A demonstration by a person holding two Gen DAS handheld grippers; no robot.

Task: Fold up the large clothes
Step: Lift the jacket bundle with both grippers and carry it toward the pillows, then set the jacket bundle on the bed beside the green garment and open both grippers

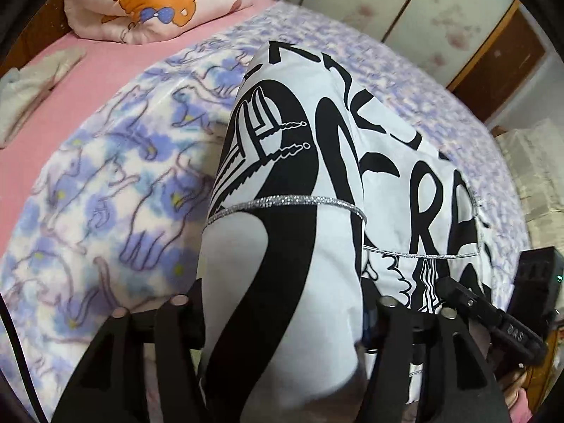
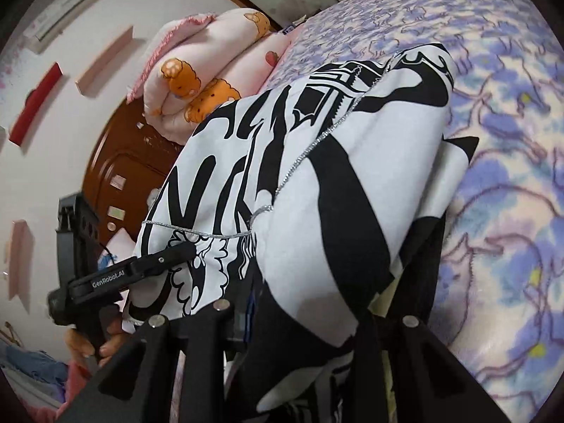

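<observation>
Black fingers (image 1: 116,345) of the left gripper (image 1: 282,320) stand apart around a bunched fold of the garment (image 1: 317,183); whether they press it I cannot tell. Right gripper (image 2: 313,317) also has cloth between its narrowly parted fingers (image 2: 409,349), apparently pinched. Both lift the white, black-printed garment's near end, its far end draping onto the purple floral blanket (image 1: 105,194). Behind sits a folded pink quilt (image 1: 151,3).

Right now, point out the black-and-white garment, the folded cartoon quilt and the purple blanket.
black-and-white garment (image 1: 310,162): left wrist view, printed front.
folded cartoon quilt (image 1: 155,3): left wrist view, orange print.
purple blanket (image 2: 511,194): right wrist view, bare patch.
</observation>
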